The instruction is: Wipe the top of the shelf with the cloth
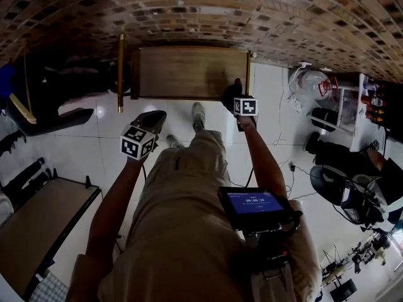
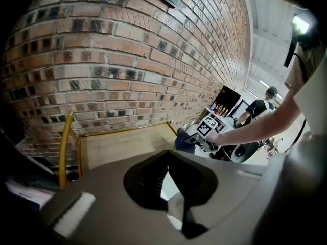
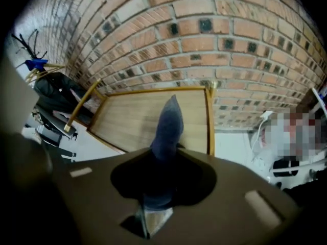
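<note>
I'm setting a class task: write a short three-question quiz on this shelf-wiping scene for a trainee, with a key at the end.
1. True or false: the left claw holds nothing.
2. The shelf top stands against: A) a brick wall; B) a window; C) a door.
3. Fill in: in the head view, the cloth is at the shelf top's ____ end.
Key: 1 true; 2 A; 3 right.
</note>
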`<move>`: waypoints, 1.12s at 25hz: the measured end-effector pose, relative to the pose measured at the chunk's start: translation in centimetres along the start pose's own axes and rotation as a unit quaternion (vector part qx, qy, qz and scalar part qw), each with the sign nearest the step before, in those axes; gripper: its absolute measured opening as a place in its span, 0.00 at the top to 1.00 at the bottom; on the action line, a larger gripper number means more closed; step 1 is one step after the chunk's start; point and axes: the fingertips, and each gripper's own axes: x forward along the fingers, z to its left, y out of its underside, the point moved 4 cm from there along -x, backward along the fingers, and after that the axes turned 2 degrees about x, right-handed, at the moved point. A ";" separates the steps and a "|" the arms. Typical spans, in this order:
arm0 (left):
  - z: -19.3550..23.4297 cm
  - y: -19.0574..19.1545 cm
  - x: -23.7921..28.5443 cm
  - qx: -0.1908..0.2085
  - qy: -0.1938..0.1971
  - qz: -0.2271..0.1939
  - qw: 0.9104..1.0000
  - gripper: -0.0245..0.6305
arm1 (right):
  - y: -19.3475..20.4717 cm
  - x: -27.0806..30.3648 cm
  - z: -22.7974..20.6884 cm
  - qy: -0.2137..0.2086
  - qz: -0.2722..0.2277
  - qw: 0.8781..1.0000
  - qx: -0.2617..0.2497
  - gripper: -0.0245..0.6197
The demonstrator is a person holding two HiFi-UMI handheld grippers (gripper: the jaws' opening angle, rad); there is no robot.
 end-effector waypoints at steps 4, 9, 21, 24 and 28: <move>2.1 3.9 -4.0 -0.007 -0.018 -0.019 1.000 0.96 | 1.6 -3.7 5.9 -0.015 -0.032 0.999 -0.014 0.83; 3.3 9.0 -6.4 -0.042 -0.056 -0.040 0.997 0.96 | 2.7 -5.8 12.6 -0.052 -0.031 0.995 -0.073 0.83; 5.7 23.5 -9.8 -0.133 -0.120 -0.046 0.983 0.96 | 7.6 5.5 31.5 -0.115 0.032 0.959 -0.256 0.83; 5.6 26.0 -11.3 -0.149 -0.133 -0.050 0.979 0.96 | 9.0 10.3 35.0 -0.098 0.052 0.943 -0.313 0.83; 5.1 27.8 -13.2 -0.181 -0.141 -0.042 0.972 0.96 | 9.2 15.8 38.5 -0.055 0.046 0.909 -0.410 0.83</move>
